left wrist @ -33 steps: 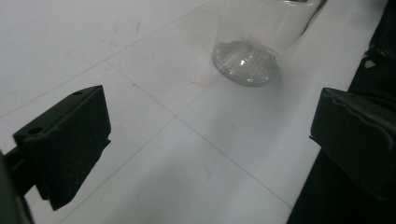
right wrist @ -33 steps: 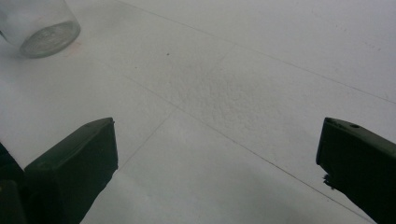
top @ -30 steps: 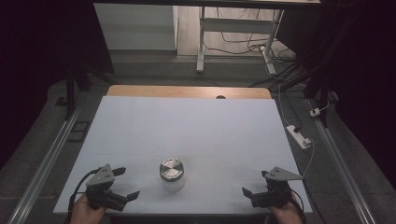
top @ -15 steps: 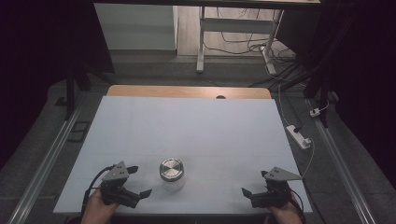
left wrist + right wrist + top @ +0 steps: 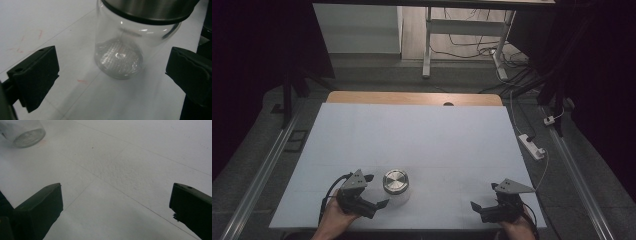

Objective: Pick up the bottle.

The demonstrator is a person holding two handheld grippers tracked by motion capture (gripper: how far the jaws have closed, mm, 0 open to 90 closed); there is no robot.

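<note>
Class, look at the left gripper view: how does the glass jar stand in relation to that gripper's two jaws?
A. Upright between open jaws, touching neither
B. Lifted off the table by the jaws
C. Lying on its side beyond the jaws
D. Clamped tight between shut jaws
A: the glass jar stands upright on the white table with its metal lid on, and the left gripper has its jaws spread wide, with clear gaps on both sides.
</note>
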